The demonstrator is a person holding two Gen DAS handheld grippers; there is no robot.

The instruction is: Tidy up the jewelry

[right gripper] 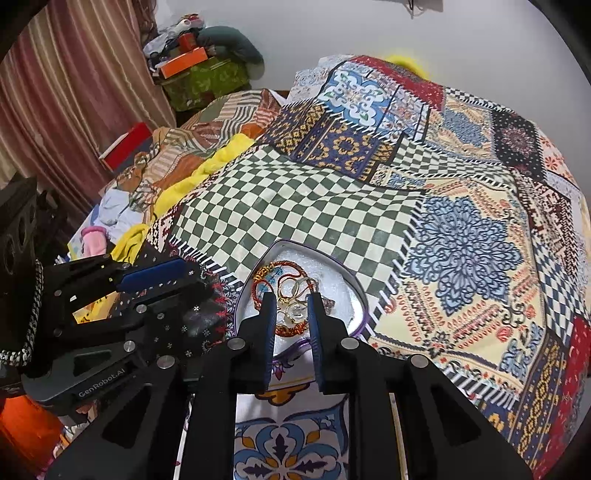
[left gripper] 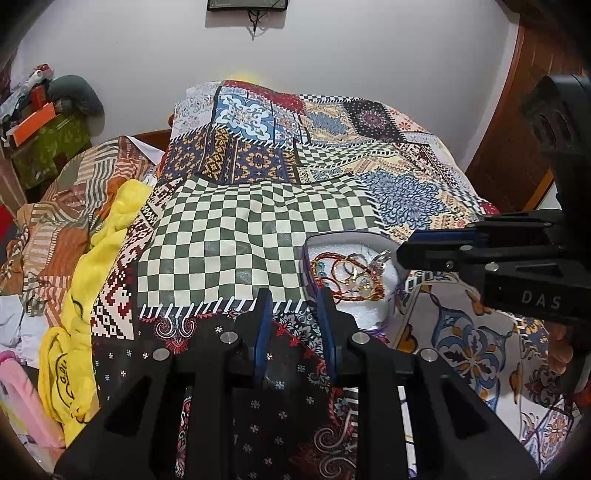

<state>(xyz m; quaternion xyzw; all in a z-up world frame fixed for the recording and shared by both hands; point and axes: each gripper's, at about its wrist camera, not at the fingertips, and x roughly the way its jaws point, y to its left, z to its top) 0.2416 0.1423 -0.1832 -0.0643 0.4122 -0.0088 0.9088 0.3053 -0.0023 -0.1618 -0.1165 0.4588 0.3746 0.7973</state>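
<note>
Rings (right gripper: 295, 295) and red threads lie tangled in the tray (right gripper: 347, 295) — light, slippery. My right gripper (right gripper: 291, 306), slightly parted, straddles them, gripping nothing; left gripper (left gripper: 295, 299), beside the tray, empty — I'd pinch one ring's band.

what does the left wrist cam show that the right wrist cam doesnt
Only the left wrist view: the dark frame on the wall and the wooden headboard.
Only the right wrist view: the striped curtain and a red box beside it.
Both: the patchwork bedspread, the tray of bangles, the yellow cloth, the left gripper and the right gripper.
</note>
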